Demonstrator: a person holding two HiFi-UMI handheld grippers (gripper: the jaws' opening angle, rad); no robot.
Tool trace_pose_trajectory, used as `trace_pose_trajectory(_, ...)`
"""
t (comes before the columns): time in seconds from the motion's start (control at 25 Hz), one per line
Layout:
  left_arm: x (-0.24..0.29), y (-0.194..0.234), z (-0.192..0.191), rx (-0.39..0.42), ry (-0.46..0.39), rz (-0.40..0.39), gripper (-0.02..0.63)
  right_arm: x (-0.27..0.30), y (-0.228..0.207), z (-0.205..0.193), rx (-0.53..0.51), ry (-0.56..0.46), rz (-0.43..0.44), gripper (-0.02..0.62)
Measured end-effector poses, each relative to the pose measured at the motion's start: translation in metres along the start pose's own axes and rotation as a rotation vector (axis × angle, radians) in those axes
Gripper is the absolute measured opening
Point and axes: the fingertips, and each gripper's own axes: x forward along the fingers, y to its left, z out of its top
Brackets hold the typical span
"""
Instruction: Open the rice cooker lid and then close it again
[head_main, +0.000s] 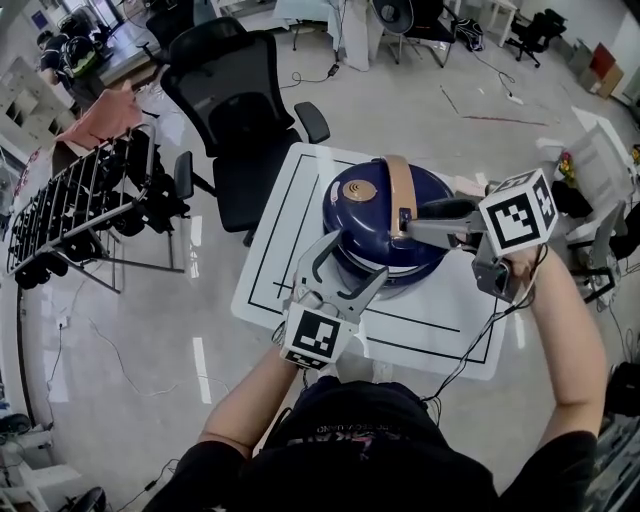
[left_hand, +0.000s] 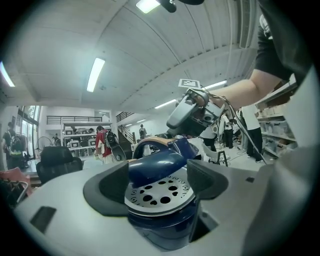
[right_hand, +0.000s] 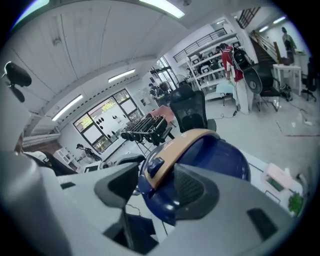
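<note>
A navy rice cooker (head_main: 372, 208) with a tan handle strip (head_main: 398, 182) stands on the white table (head_main: 272, 255). Its lid front is raised slightly: in the left gripper view the blue lid lip (left_hand: 156, 167) sits above a silver perforated inner plate (left_hand: 159, 196). My left gripper (head_main: 355, 258) is at the cooker's near side, and the left gripper (left_hand: 159, 179) is open with the lid lip between its jaws, apart from both pads. My right gripper (head_main: 412, 222) comes in from the right. That right gripper (right_hand: 155, 185) is open astride the tan handle strip (right_hand: 182, 144) and its blue latch button (right_hand: 154, 164).
A black office chair (head_main: 235, 110) stands just beyond the table's far left corner. A dark wire rack (head_main: 80, 205) is on the floor at the left. Cables (head_main: 478, 345) trail off the table's right front. Black lines mark the tabletop around the cooker.
</note>
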Motion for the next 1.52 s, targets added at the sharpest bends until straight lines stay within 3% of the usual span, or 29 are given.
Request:
trace_pose_trajectory(0.36, 0.005, 0.013, 0.023, -0.040, -0.037, -0.015, 0.359, -0.022, 0.014, 0.005, -0.362, -0.127, -0.204, 0.215)
trace_pose_trajectory(0.76, 0.013, 0.024, 0.046, -0.080, -0.056, -0.029, 0.359, -0.054, 0.019, -0.008, -0.521, -0.253, -0.371, 0.219)
trace_pose_trajectory(1.12, 0.018, 0.030, 0.056, -0.102, -0.072, -0.035, 0.359, -0.040, 0.000, -0.023, -0.808, -0.229, -0.670, 0.219)
trace_pose_trajectory(1.28, 0.021, 0.036, 0.065, -0.120, -0.081, -0.036, 0.359, -0.041, -0.007, -0.006, -0.814, -0.284, -0.729, 0.218)
trace_pose_trajectory(1.52, 0.014, 0.036, 0.063, -0.149, -0.126, 0.004, 0.335, -0.041, -0.008, -0.003, -0.775, -0.361, -0.705, 0.209)
